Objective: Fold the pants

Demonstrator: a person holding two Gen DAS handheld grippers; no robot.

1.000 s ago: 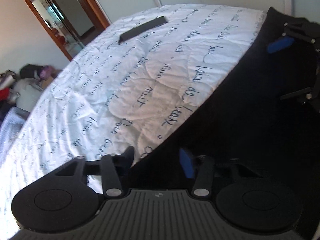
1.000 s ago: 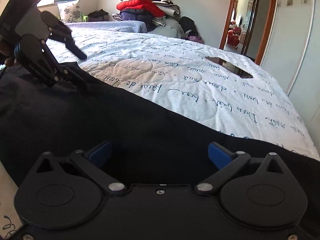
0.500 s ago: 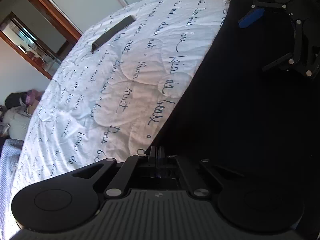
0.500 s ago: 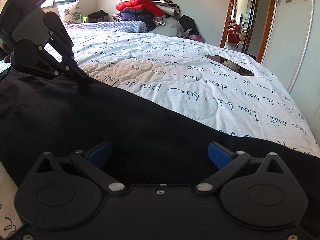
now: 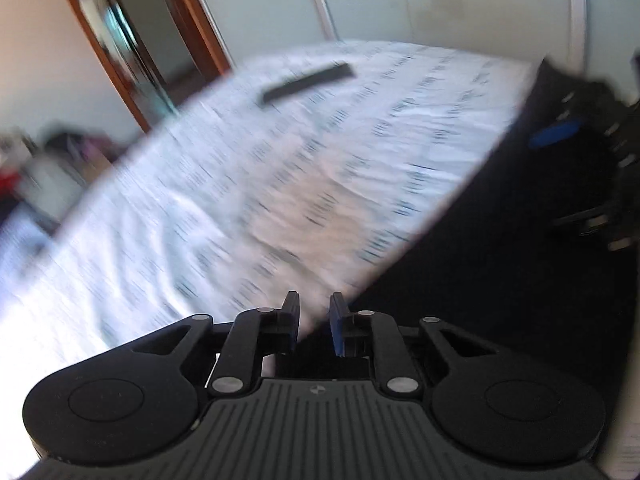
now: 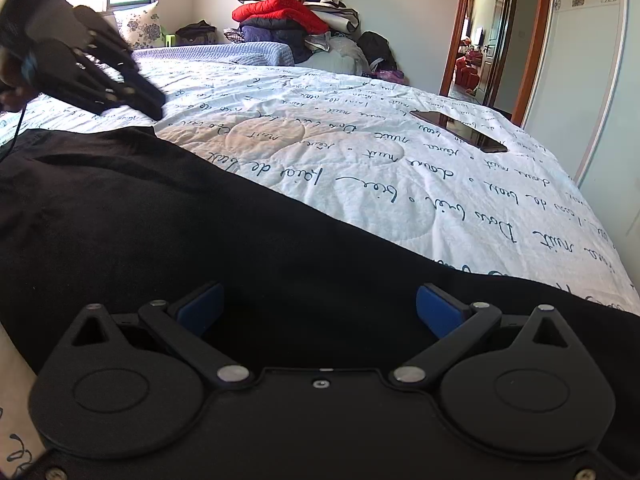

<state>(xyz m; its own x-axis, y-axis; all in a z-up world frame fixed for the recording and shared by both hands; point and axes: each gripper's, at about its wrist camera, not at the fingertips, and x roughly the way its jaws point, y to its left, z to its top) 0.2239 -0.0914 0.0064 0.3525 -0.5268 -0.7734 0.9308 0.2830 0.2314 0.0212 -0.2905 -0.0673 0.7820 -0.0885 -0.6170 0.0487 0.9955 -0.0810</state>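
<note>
The right gripper (image 6: pixel 318 310) sits nearest its own camera with its 2 blue-padded fingers (image 6: pixel 436 310) spread wide. The jaws are released. Nothing is clamped between them; only the black fabric pants (image 6: pixel 200 240) lie beneath and ahead of the pads.

The pants are spread flat along the near edge of the bed. They run as 1 dark band from the left side of the right wrist view to its right side, over the white quilted bedspread printed with dark handwriting (image 6: pixel 360 152).

The left gripper (image 5: pixel 314 326) appears in its own blurred view with the 2 fingers a narrow gap apart. The jaws are opening. No cloth is visible between the pads; the bedspread (image 5: pixel 240 200) and the pants' edge (image 5: pixel 500 280) show past them. In the right wrist view, the left gripper (image 6: pixel 150 102) hangs above the far left end of the pants, clear of the fabric.

Further across the bedspread, toward the right edge of the bed, lies 1 flat black rectangular phone (image 6: pixel 458 130), well apart from the pants.

Beyond the far edge of the bed stands a pile of folded clothes topped by a red padded jacket (image 6: pixel 280 14). A wooden-framed doorway (image 6: pixel 490 36) opens at the far right.
</note>
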